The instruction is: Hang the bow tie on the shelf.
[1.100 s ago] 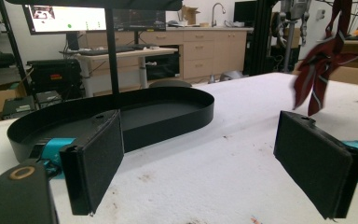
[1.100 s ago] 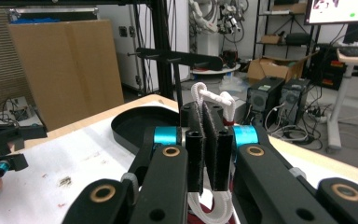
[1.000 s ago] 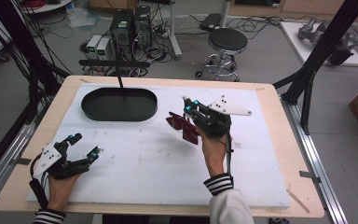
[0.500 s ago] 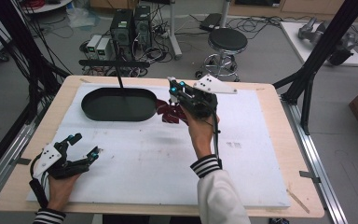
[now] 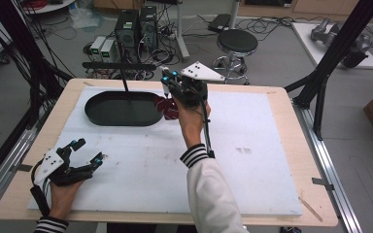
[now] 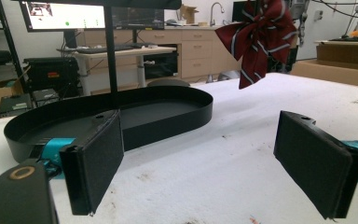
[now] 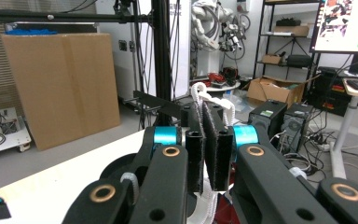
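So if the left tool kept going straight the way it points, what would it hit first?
Most likely the near wall of the black oval tray, which lies ahead of the open left tool across bare white tabletop. The hanging red striped bow sits higher and further right.

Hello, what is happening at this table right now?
A person works at a table with a tool in each hand. The right tool is shut on a white loop attached to a dark red striped bow, and it holds the bow in the air beside the right end of the black oval tray. The bow is not in the tray yet. The left tool is open, holds nothing, and sits near the front left corner of the table.
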Available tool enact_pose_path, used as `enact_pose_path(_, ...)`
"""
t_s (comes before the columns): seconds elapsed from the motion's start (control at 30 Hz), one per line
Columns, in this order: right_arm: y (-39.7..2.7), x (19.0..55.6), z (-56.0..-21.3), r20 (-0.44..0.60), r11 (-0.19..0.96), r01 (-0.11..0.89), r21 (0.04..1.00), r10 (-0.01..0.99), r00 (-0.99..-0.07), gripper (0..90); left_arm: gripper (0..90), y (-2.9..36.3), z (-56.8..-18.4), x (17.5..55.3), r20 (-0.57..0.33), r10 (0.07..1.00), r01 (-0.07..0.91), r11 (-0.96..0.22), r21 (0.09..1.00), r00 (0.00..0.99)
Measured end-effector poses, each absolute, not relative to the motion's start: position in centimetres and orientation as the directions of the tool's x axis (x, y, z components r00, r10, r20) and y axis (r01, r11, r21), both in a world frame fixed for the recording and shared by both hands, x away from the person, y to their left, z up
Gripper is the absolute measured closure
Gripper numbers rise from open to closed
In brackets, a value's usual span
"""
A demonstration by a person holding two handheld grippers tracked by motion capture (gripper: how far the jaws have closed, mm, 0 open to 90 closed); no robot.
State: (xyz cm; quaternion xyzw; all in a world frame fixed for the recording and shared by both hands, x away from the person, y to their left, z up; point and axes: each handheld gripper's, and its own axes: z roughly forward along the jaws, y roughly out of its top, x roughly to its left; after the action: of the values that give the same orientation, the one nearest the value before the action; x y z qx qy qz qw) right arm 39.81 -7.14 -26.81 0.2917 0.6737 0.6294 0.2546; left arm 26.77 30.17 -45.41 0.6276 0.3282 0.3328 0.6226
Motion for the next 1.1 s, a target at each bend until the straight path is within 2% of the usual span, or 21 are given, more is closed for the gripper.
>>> enact_pose_path(0.33,-3.9,42.2,-27.3,0.023,0.052,0.083,0.995,0.704,-0.71,87.6,16.1,30.2,-45.4,26.8,0.001,0.826,0.0,-0.001,1.0,0.564)
enact_pose_path(0.5,-3.0,43.2,-26.8,0.039,0.024,0.078,0.997,0.703,-0.71,87.6,16.1,30.2,-45.4,26.8,0.0,0.826,0.001,0.0,1.0,0.564)
enact_pose_path(1.1,0.0,45.6,-25.7,0.03,0.037,0.076,0.996,0.686,-0.727,87.6,16.1,30.2,-45.4,26.7,0.004,0.825,-0.004,-0.003,1.0,0.566)
